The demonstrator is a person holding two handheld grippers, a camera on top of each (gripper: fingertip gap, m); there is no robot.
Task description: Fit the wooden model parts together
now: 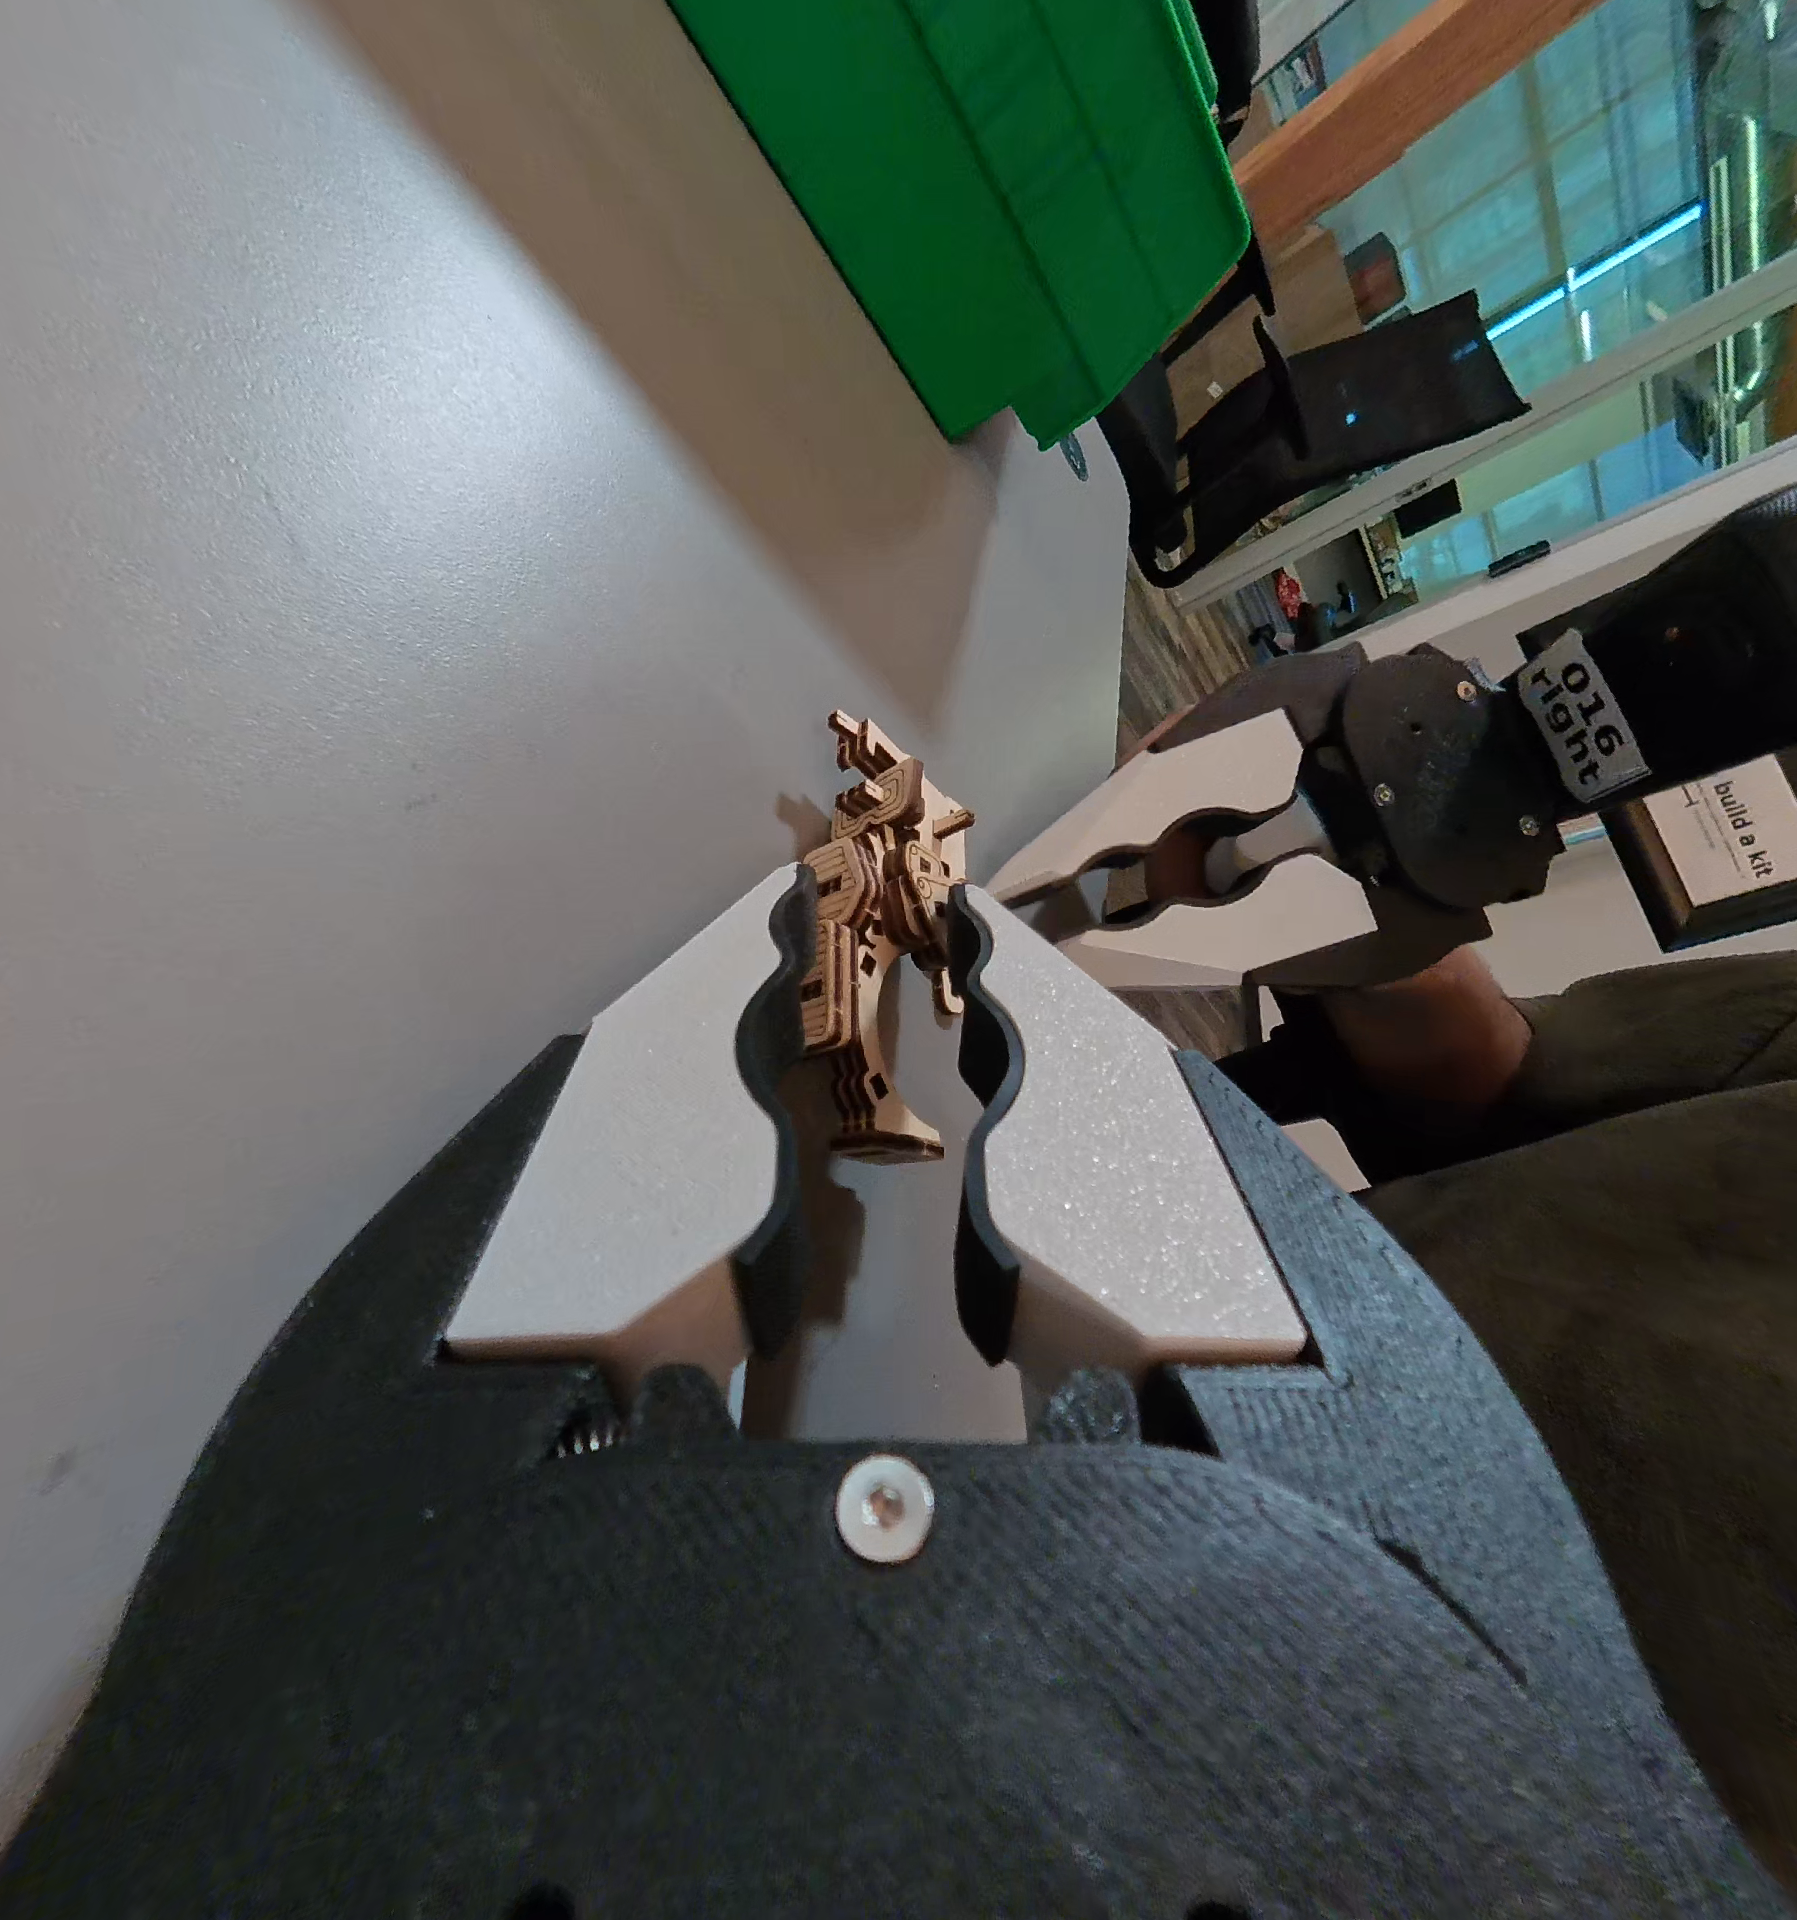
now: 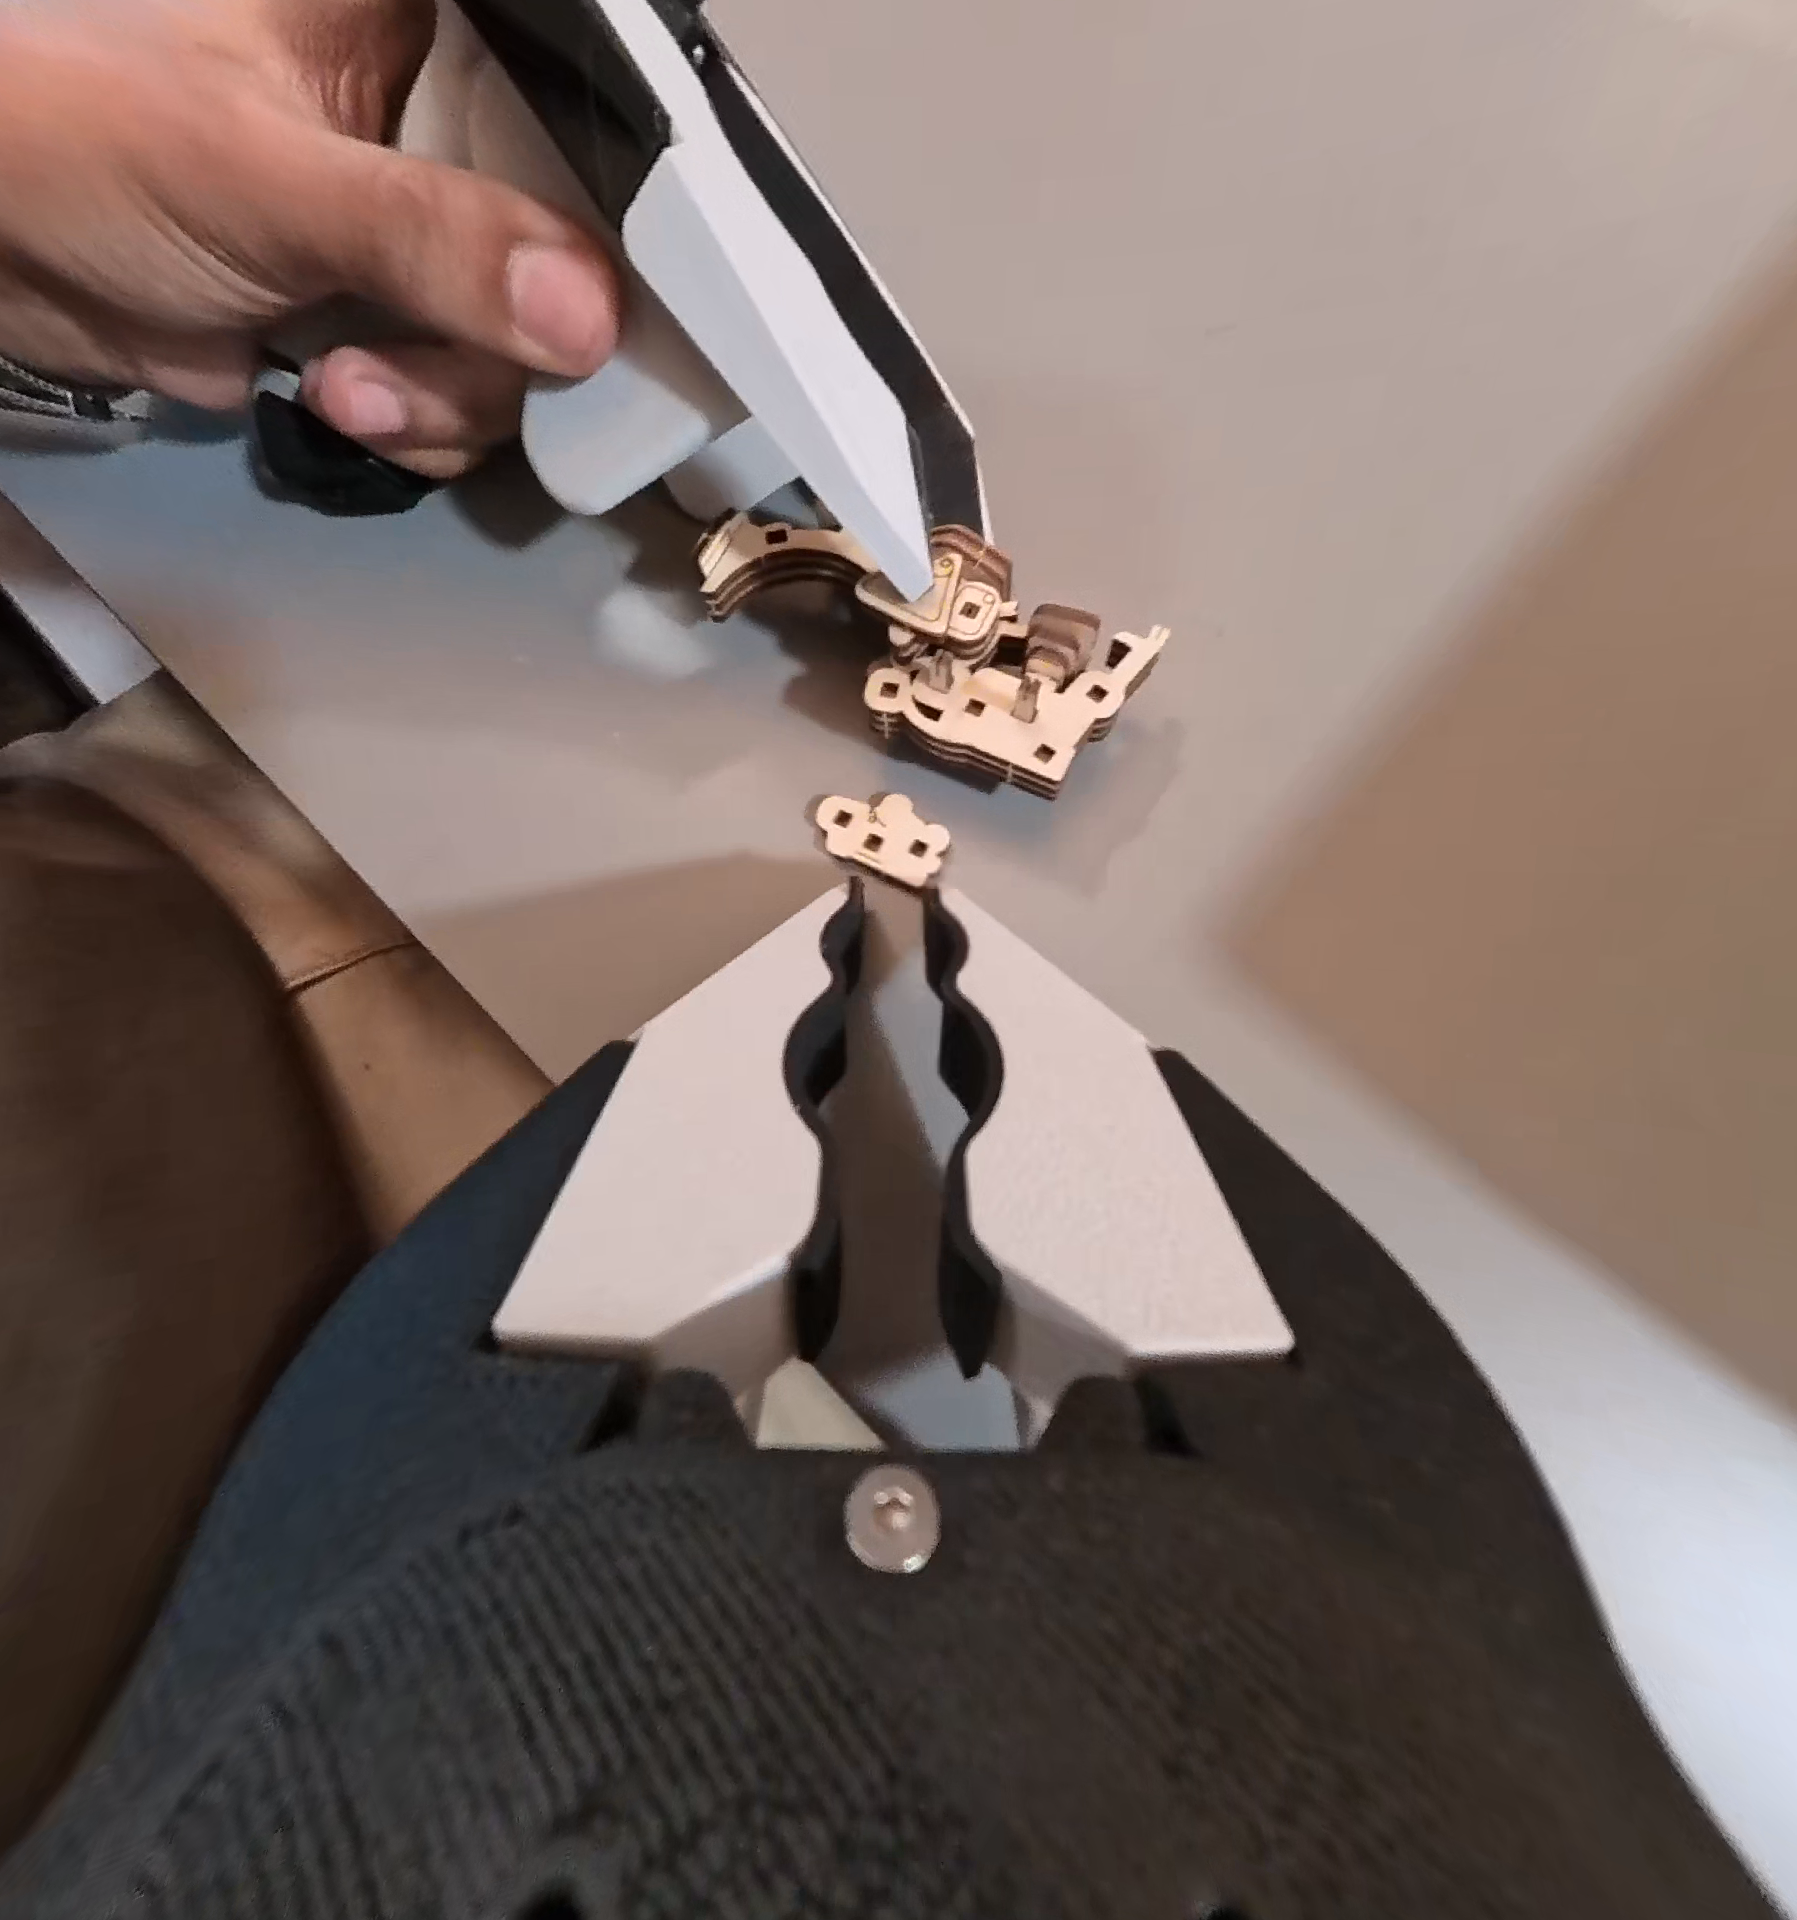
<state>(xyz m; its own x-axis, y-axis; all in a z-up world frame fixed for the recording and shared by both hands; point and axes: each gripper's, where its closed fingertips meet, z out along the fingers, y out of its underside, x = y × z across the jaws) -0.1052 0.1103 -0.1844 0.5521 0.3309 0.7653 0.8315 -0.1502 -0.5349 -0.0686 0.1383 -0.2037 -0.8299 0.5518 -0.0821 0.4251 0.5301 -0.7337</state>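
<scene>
left tongs [image 1: 878,914] are clamped on the wooden model [image 1: 873,935], the dark wavy pads pressing its layered body from both sides near the tips. in the left wrist view the model's long axis runs straight away from the camera, between the fingers, its curved tail end pointing back toward the tongs' base and its notched, stepped end poking out past the tips. the model sits low on the pale worktop [image 1: 250,623]; whether it touches the surface under the tongs i cannot tell. over in the right wrist view the same model [image 2: 935,644] lies lengthwise from upper left to lower right, curved end to the left, blocky slotted end to the right, flat layers facing up, with the left tongs [image 2: 925,561] coming down on its middle from above and a hand [image 2: 250,208] wrapped around their handle. just in front of it, apart from it, a small flat wooden piece [image 2: 881,838] with square holes lies on the worktop [image 2: 1289,364], its long side across the view. the right tongs [image 2: 892,891] sit just behind that piece, narrow gap between the tips, gripping nothing. far back in the left view, a green bin [image 1: 977,208] rests on the worktop.
</scene>
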